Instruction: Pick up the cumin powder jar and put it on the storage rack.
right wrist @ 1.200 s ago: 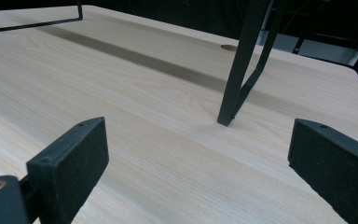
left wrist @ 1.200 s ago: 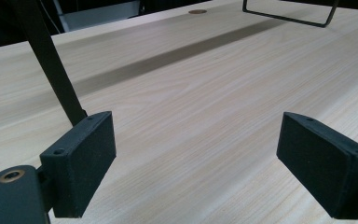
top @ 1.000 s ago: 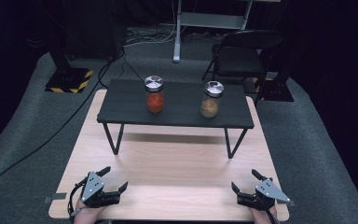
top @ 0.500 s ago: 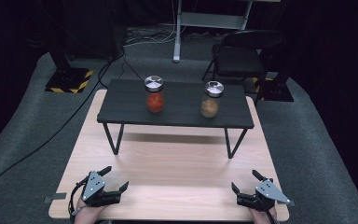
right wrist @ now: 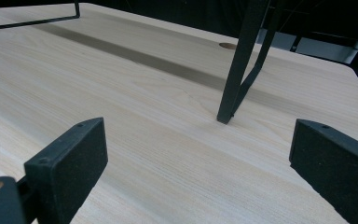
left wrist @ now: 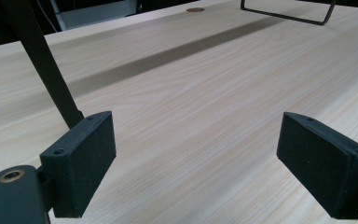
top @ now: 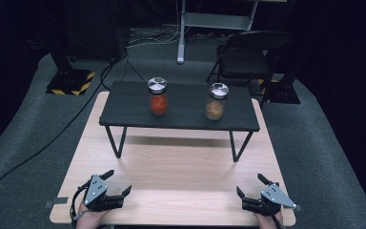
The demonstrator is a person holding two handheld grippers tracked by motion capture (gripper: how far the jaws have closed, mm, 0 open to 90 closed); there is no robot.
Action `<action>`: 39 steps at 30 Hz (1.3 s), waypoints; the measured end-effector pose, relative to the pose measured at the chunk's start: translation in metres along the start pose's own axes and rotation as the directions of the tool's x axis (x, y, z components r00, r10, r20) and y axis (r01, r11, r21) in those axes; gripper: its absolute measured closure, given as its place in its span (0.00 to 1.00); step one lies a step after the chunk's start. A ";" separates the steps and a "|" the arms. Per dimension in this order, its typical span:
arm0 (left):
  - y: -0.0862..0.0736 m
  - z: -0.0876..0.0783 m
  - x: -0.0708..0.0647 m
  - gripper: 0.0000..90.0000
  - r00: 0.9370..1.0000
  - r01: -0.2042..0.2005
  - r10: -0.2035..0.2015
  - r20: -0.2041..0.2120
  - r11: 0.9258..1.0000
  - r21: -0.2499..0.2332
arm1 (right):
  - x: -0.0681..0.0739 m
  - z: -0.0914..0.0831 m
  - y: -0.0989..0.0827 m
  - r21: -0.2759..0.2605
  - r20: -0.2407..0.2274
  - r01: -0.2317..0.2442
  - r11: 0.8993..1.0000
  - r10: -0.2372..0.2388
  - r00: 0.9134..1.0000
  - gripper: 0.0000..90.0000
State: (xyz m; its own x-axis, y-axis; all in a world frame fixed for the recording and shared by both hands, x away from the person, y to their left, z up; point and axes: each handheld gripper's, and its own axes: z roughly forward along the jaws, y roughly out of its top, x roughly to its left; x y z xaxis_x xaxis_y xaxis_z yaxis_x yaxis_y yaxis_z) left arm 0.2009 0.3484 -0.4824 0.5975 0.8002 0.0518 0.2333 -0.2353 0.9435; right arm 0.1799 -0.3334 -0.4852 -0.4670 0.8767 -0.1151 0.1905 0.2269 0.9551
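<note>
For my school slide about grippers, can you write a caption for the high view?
Two open hand-held grippers, left and right, rest on a wooden table before a black riser shelf holding two spice jars.

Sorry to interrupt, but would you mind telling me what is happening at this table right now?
A person holds the left gripper and the right gripper at the near edge of the wooden table, both open and holding nothing. Farther back, a red-filled jar and a brown-filled jar stand untouched on a small black stand.
</note>
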 end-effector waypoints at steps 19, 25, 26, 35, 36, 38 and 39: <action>0.000 0.001 0.000 0.13 1.000 0.001 -0.001 0.003 1.000 -0.003 | 0.000 -0.001 0.000 -0.001 -0.003 -0.003 1.000 0.003 1.000 0.04; 0.000 0.001 0.000 0.13 1.000 0.000 0.000 0.004 1.000 -0.003 | 0.000 -0.001 0.000 -0.002 -0.003 -0.003 1.000 0.003 1.000 0.04; 0.000 0.001 0.000 0.13 1.000 0.000 0.000 0.004 1.000 -0.003 | 0.000 -0.001 0.000 -0.002 -0.004 -0.003 1.000 0.003 1.000 0.04; 0.000 0.001 0.000 0.13 1.000 0.000 0.000 0.003 1.000 -0.001 | -0.001 -0.001 0.000 0.002 -0.007 -0.003 1.000 0.003 1.000 0.04; 0.000 0.001 0.000 0.13 1.000 0.000 0.000 0.003 1.000 -0.002 | -0.001 0.000 0.001 0.004 -0.008 -0.001 1.000 0.001 1.000 0.04; 0.000 0.001 0.000 0.13 1.000 -0.001 0.001 0.004 1.000 -0.002 | -0.001 -0.001 0.000 0.002 -0.008 -0.005 1.000 0.005 1.000 0.04; 0.000 0.001 0.000 0.13 1.000 -0.001 0.001 0.004 1.000 -0.002 | -0.001 -0.001 0.000 0.002 -0.008 -0.005 1.000 0.005 1.000 0.04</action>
State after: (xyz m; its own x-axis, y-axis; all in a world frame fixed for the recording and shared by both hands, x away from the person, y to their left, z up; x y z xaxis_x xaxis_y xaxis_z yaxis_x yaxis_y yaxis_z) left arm 0.2022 0.3479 -0.4826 0.6004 0.7980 0.0517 0.2313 -0.2351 0.9440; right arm 0.1798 -0.3345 -0.4847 -0.4726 0.8746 -0.1079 0.1950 0.2232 0.9551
